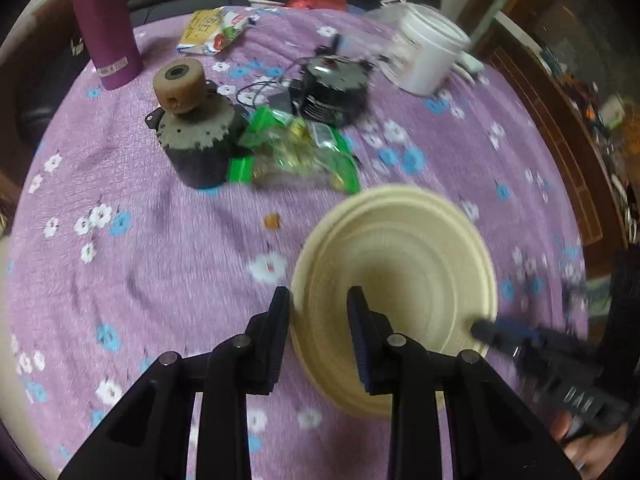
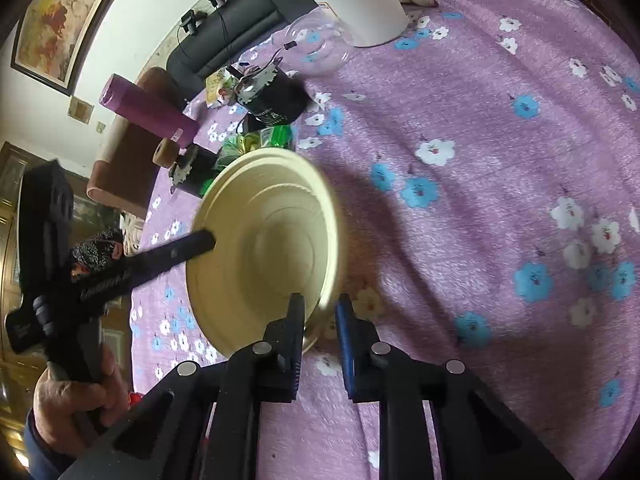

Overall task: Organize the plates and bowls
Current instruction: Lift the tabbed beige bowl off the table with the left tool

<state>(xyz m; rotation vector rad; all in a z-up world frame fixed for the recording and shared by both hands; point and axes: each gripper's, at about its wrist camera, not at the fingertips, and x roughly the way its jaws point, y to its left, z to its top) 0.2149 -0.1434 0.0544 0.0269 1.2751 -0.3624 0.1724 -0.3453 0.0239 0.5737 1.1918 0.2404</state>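
The left gripper point(image 1: 318, 300) straddles the near rim of the cream bowls point(image 1: 400, 264), one finger outside the wall and one inside, jaws narrow; whether the pads actually pinch the rim I cannot tell through the blur. The right gripper point(image 2: 320, 308) does the same on the opposite edge (seen from its own camera, the rim sits between its two fingers), again drawn close, and again the blur hides whether it bites. In the left view the right gripper's tip point(image 1: 482, 328) rests on the bowls' right rim, with a hand point(image 1: 592, 452) behind it; in the right view the left gripper's finger point(image 2: 200, 242) reaches onto the left rim, held by the other hand point(image 2: 76, 396).

The bowls look nested, several rims showing one inside another, and sit on the purple flowered cloth point(image 1: 160, 280), near the table's front.

Farther off lie a green packet point(image 1: 296, 152), a grey motor point(image 1: 196, 132) left of it, a black motor point(image 1: 334, 88) behind, a purple bottle point(image 1: 104, 28) at far left, and a white tub point(image 1: 428, 56) at far right.
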